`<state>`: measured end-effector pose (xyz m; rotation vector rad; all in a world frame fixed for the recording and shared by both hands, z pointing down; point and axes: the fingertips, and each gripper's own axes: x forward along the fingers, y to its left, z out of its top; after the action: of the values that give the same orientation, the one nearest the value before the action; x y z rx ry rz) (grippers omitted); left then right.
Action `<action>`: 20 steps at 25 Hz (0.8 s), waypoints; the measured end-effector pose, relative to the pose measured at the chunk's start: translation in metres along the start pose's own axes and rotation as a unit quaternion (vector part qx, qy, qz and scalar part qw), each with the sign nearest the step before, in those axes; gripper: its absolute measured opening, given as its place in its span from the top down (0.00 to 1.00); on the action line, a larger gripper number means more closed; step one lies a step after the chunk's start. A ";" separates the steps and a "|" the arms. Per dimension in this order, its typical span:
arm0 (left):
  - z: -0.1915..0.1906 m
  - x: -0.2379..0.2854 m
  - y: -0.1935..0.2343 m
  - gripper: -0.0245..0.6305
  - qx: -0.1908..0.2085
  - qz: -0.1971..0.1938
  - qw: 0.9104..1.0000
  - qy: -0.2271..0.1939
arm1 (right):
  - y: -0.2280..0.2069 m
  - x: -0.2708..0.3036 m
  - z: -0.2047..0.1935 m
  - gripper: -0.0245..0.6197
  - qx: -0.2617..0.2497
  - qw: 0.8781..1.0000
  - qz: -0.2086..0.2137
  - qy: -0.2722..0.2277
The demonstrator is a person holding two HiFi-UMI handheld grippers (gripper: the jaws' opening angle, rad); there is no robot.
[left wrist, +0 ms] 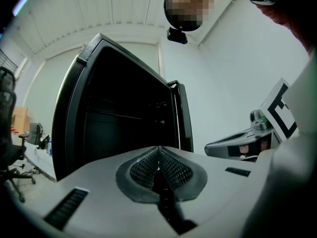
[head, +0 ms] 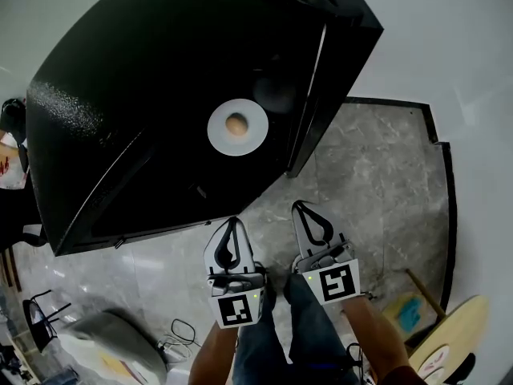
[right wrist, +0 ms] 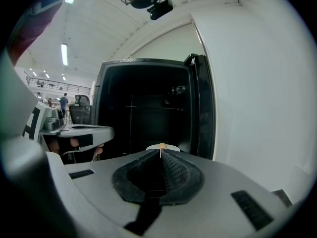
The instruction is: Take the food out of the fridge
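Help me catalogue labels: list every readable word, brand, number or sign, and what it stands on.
No readable words or numbers.
Cubes of left tool and right tool: square black-and-white markers, no letters.
Red print on white object, head view's left edge: too blurred.
Print on round wooden top: too small.

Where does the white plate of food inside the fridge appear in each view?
Head view: the plate sits just above the middle, inside the black fridge.
Left gripper view: not in it; the interior shows only dark.
Right gripper view: low centre, just past the closed jaws.
Shared landmark: the fridge.
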<state>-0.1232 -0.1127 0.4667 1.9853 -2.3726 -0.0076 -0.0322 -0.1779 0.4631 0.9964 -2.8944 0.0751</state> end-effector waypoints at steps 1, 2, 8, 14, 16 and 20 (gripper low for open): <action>-0.003 0.001 0.000 0.94 0.001 0.000 1.000 0.000 | -0.001 0.001 -0.002 0.93 0.001 1.000 -0.001 -0.001; -0.005 0.001 0.001 0.94 0.001 0.000 1.000 0.001 | -0.002 0.002 -0.004 0.93 0.002 1.000 -0.003 -0.001; -0.019 0.001 0.004 0.94 0.022 -0.007 1.000 -0.005 | -0.006 0.001 -0.022 0.93 0.026 1.000 -0.005 0.007; -0.039 0.002 0.012 0.94 0.010 0.006 1.000 0.004 | -0.005 0.004 -0.043 0.93 0.032 0.999 0.001 0.013; -0.047 0.002 0.012 0.94 0.012 0.005 1.000 0.007 | -0.004 0.005 -0.051 0.93 0.033 0.999 0.002 0.014; -0.063 0.002 0.013 0.94 0.015 0.001 1.000 0.015 | -0.005 0.010 -0.068 0.93 0.037 0.999 -0.001 0.013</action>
<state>-0.1334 -0.1111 0.5304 1.9806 -2.3698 0.0574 -0.0330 -0.1830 0.5318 1.0019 -2.8862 0.1946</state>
